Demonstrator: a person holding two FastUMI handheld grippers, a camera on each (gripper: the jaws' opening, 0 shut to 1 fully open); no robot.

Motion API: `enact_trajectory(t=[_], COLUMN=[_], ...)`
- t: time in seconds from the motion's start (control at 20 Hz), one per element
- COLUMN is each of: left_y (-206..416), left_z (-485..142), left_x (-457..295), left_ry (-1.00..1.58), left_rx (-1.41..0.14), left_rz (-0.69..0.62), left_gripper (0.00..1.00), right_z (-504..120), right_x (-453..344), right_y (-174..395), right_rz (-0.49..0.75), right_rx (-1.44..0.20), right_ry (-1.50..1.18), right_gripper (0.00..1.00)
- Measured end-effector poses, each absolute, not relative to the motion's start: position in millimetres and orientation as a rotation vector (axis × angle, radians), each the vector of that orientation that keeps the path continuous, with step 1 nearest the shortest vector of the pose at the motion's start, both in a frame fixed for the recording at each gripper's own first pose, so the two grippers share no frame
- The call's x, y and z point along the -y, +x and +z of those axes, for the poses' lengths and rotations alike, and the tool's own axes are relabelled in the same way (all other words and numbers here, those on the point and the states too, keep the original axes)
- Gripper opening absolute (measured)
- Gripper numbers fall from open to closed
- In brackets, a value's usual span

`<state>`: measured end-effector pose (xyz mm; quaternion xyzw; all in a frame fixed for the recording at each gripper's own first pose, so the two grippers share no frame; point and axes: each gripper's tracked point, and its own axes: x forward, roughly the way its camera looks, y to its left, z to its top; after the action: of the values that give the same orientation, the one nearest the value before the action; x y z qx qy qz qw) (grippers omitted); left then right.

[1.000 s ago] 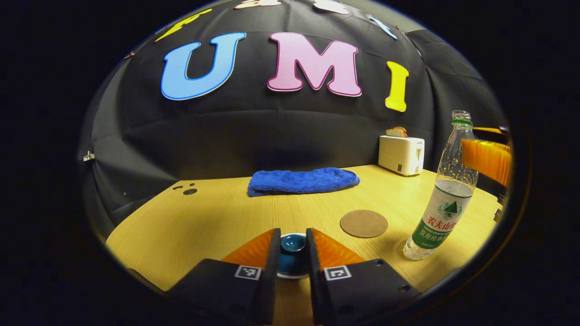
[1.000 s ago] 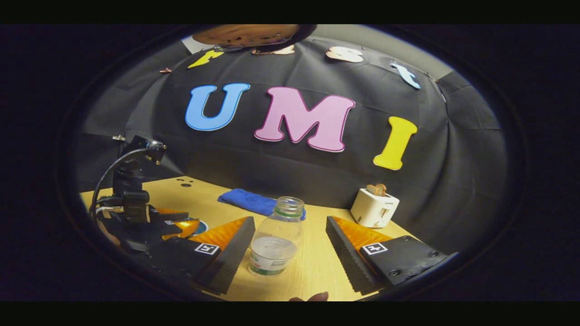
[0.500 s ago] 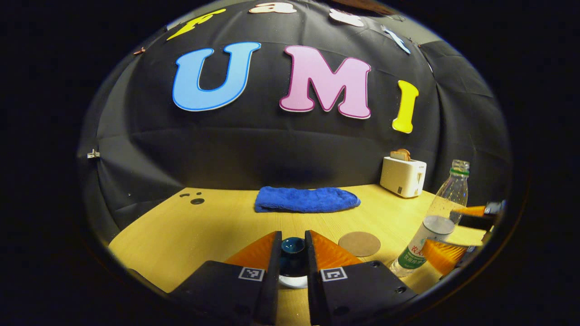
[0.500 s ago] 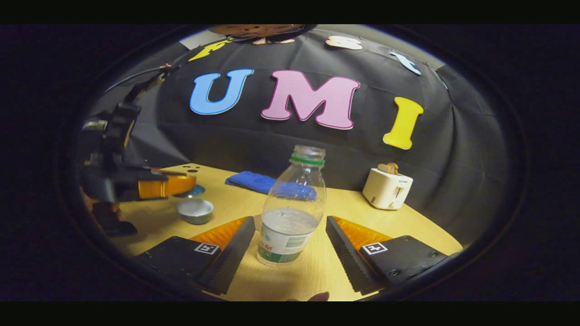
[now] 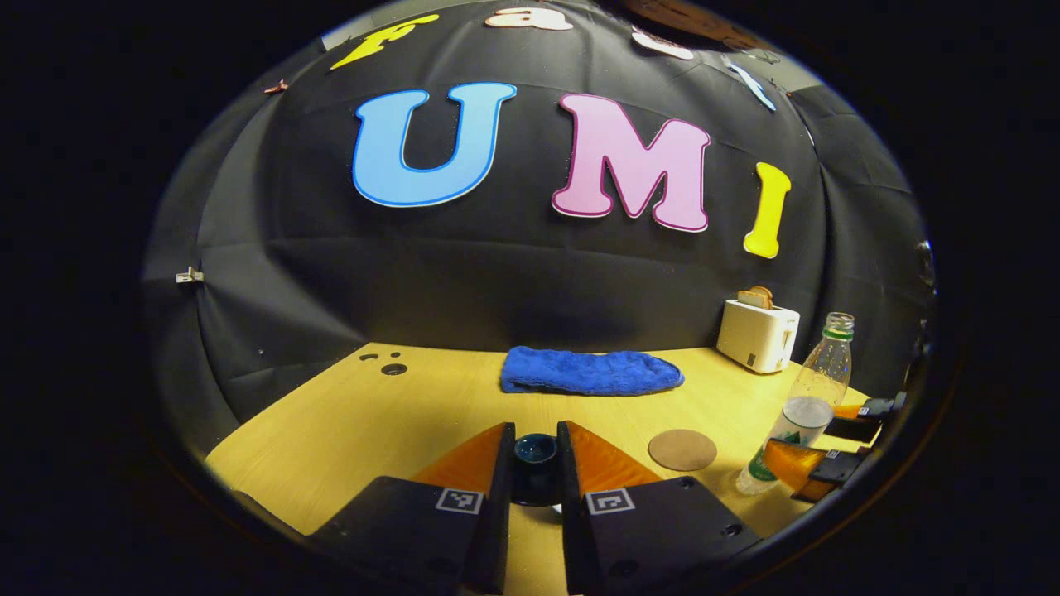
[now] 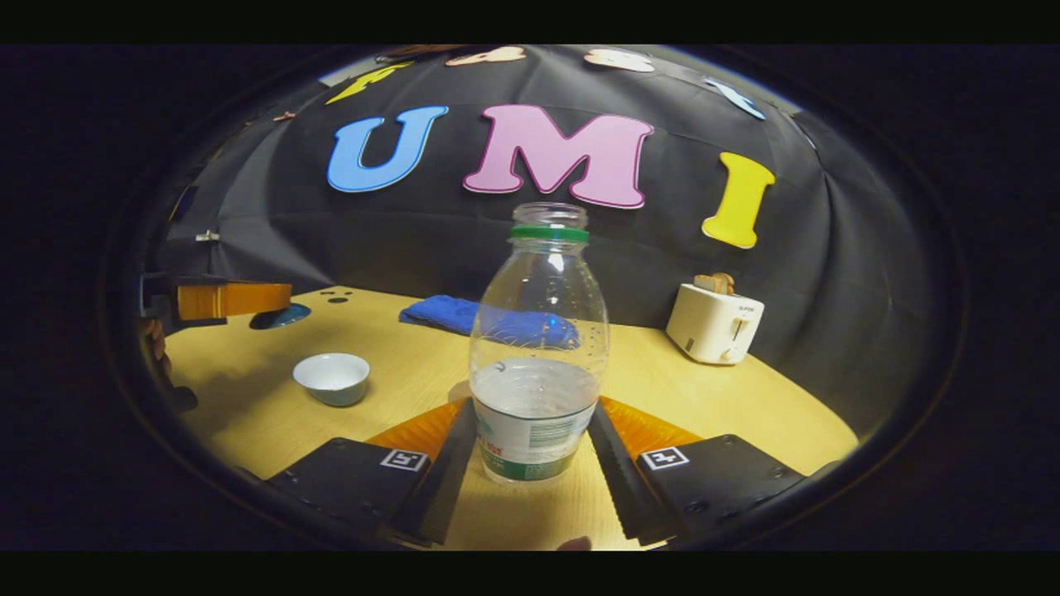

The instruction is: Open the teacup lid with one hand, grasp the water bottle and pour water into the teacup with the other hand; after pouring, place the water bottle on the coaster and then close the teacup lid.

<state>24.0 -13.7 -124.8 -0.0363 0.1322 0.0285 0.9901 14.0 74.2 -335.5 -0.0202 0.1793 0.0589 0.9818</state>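
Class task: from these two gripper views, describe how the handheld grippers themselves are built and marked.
Each gripper, left gripper and right gripper, has a black block base behind each finger, bolted with dark screws and carrying a small square black-and-white coded tag. The fingers are wedge-shaped; the right gripper's inner faces are ridged.

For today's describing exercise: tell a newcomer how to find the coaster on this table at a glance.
Start at the wooden table and find the blue towel lying near the back wall. Nearer than it and to its right, beside the water bottle, lies the coaster: a flat brown disc, the only round, flat thing there.
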Motion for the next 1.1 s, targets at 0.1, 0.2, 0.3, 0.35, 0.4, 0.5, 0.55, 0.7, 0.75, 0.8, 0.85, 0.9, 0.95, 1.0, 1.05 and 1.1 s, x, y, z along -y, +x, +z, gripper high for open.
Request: enact_trajectory(t=[0.1, 0.2, 0.3, 0.35, 0.4, 0.5, 0.55, 0.7, 0.75, 0.8, 0.85, 0.9, 0.95, 1.0, 1.05, 1.1], left_y=[24, 22, 21, 21, 21, 20, 18, 18, 17, 17, 16, 16, 16, 17, 16, 16], left_z=[-125, -123, -123, -123, -122, -122, -123, -123, -124, -125, -127, -126, -127, -127, -128, -128], left_x=[7, 1, -6, -10, -12, -15, -17, -23, -26, -28, -29, -30, -31, -32, -33, -33], left_ry=[-0.060, -0.043, -0.026, -0.019, -0.018, -0.021, -0.023, -0.019, -0.017, -0.016, -0.017, -0.017, -0.017, -0.017, -0.017, -0.016], left_rx=[-0.261, -0.257, -0.249, -0.248, -0.245, -0.243, -0.242, -0.242, -0.242, -0.244, -0.247, -0.248, -0.248, -0.247, -0.248, -0.247], left_rz=[0.067, 0.076, 0.087, 0.094, 0.099, 0.106, 0.109, 0.123, 0.128, 0.133, 0.137, 0.140, 0.142, 0.144, 0.145, 0.146], left_gripper=[0.27, 0.27, 0.27, 0.31, 0.31, 0.31, 0.31, 0.31, 0.31, 0.27, 0.27, 0.31, 0.27, 0.31, 0.31, 0.27], right_z=[-327, -320, -314, -312, -310, -306, -305, -312, -313, -315, -315, -316, -317, -319, -320, -322], right_x=[-65, -63, -67, -72, -77, -89, -96, -108, -112, -115, -119, -121, -124, -125, -125, -126], right_y=[25, 36, 43, 45, 48, 54, 57, 62, 63, 66, 68, 70, 72, 74, 74, 73], right_rz=[0.107, 0.107, 0.130, 0.147, 0.168, 0.193, 0.207, 0.243, 0.254, 0.266, 0.275, 0.285, 0.292, 0.296, 0.303, 0.306], right_rx=[-0.355, -0.340, -0.310, -0.295, -0.278, -0.254, -0.236, -0.207, -0.201, -0.196, -0.190, -0.184, -0.176, -0.168, -0.163, -0.158], right_ry=[-0.206, -0.382, -0.528, -0.590, -0.644, -0.758, -0.806, -0.939, -0.970, -1.001, -1.031, -1.064, -1.098, -1.126, -1.151, -1.172], right_gripper=[0.75, 0.75, 0.76, 0.76, 0.75, 0.74, 0.74, 0.74, 0.72, 0.74, 0.74, 0.74, 0.74, 0.74, 0.74, 0.74])
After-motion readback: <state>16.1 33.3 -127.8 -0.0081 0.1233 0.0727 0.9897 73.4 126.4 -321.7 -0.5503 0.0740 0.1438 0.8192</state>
